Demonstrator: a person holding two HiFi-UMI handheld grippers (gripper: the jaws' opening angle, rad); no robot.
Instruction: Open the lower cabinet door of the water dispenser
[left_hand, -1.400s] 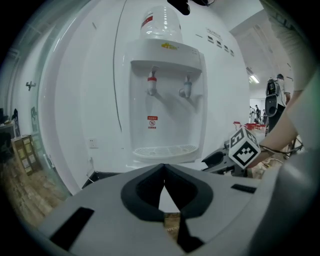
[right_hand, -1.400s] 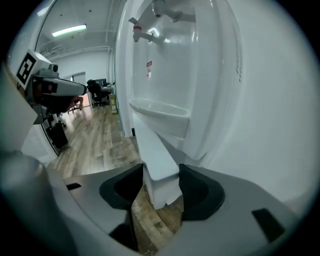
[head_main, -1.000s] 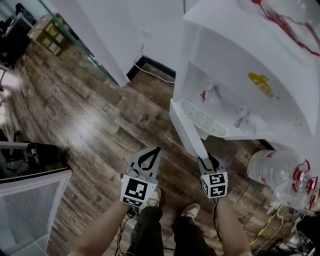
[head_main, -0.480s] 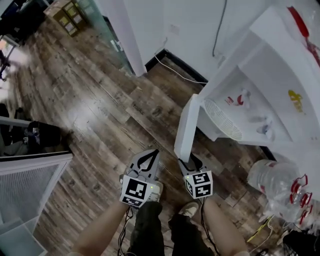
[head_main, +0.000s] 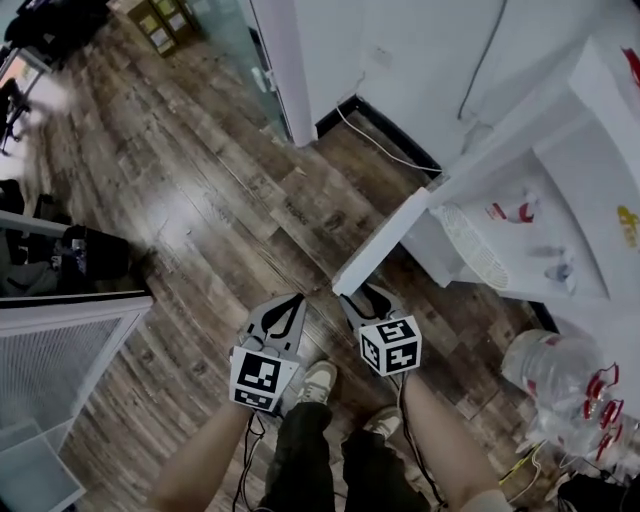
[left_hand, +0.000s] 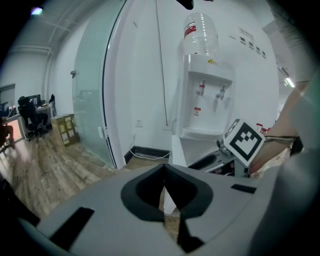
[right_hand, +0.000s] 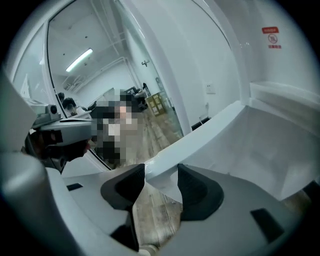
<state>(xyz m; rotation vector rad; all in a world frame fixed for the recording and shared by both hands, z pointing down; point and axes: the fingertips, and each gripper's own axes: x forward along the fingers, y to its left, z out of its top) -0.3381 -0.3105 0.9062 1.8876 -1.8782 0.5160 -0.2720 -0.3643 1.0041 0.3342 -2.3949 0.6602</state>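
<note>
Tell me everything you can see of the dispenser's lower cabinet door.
The lower cabinet door is a flat white panel, plastic-looking, swung open from the water dispenser above the wooden floor. Its free edge sits gripped between the pads of the right gripper; those jaws have just closed further.

Grey left tongs (head_main: 296, 299), right tongs (head_main: 362, 296); black-white marker cubes (head_main: 262, 378); dark trousers (head_main: 310, 460); pale sneakers (head_main: 320, 380); black cables (head_main: 250, 455).
</note>
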